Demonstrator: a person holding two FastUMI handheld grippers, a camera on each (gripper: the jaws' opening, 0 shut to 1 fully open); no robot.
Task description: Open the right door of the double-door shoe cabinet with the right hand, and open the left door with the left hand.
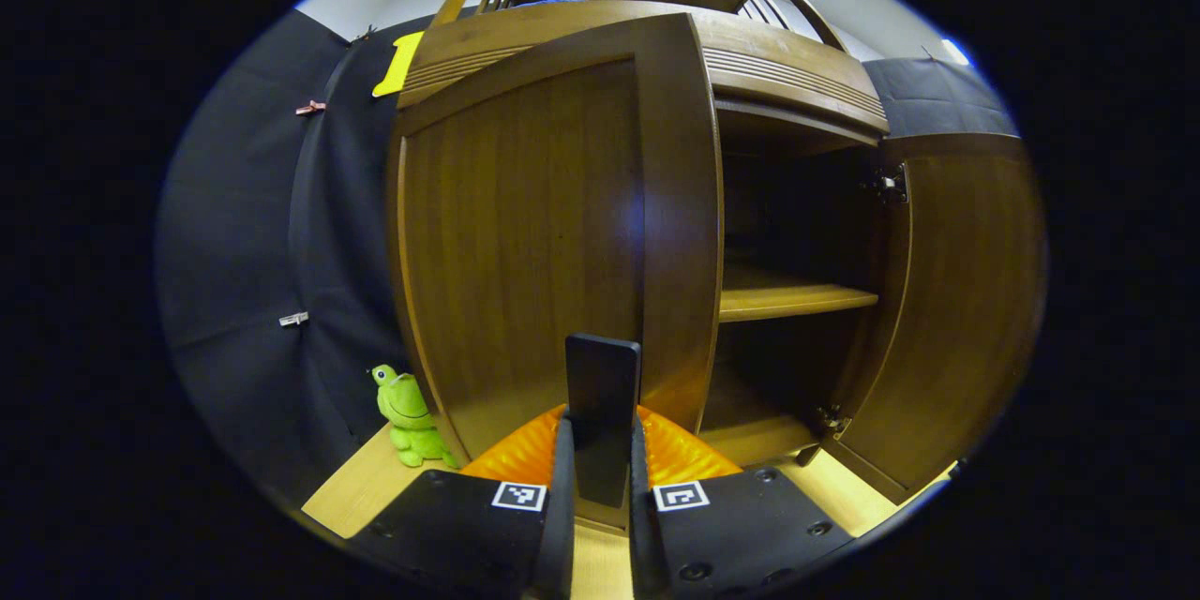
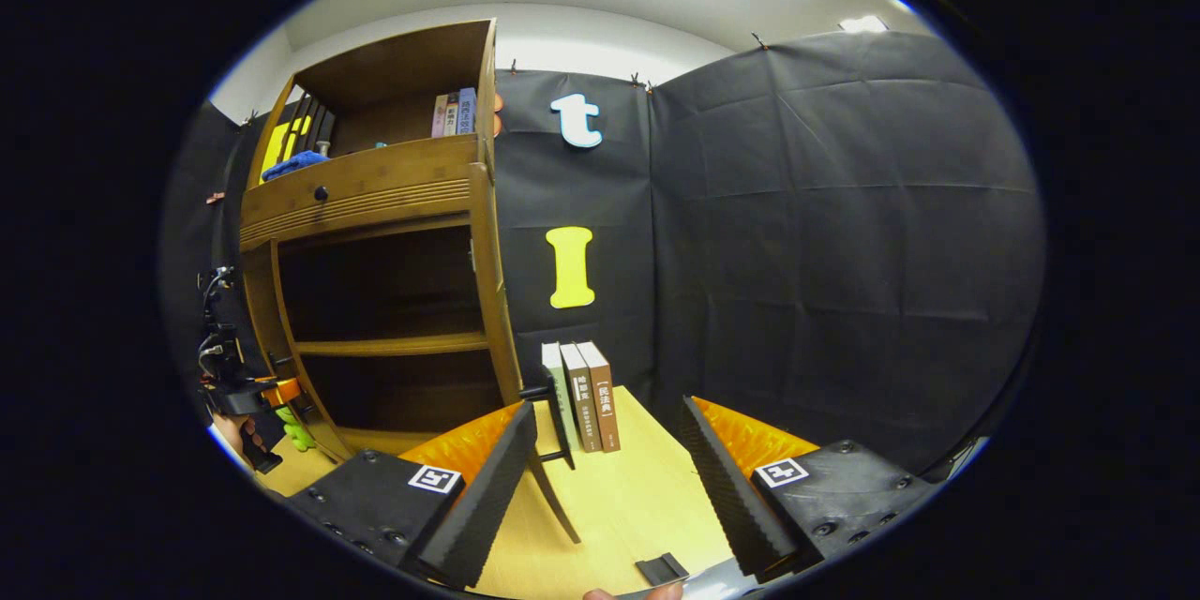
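Left gripper clamping black handle of left door, door partway out. Right door standing wide. Right gripper open, gripping nothing. Risk: handle slipping from pads if pull goes off-arc; door edge nearing frog toy.

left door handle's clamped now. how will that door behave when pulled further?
The left door will probably swing stiffly as one rigid wooden panel, pivoting on its hinged side, not flexing. The left hand-held gripper is shut on the flat black handle, which looks smooth, so it may slip. The right door, already open, suggests free hinges.
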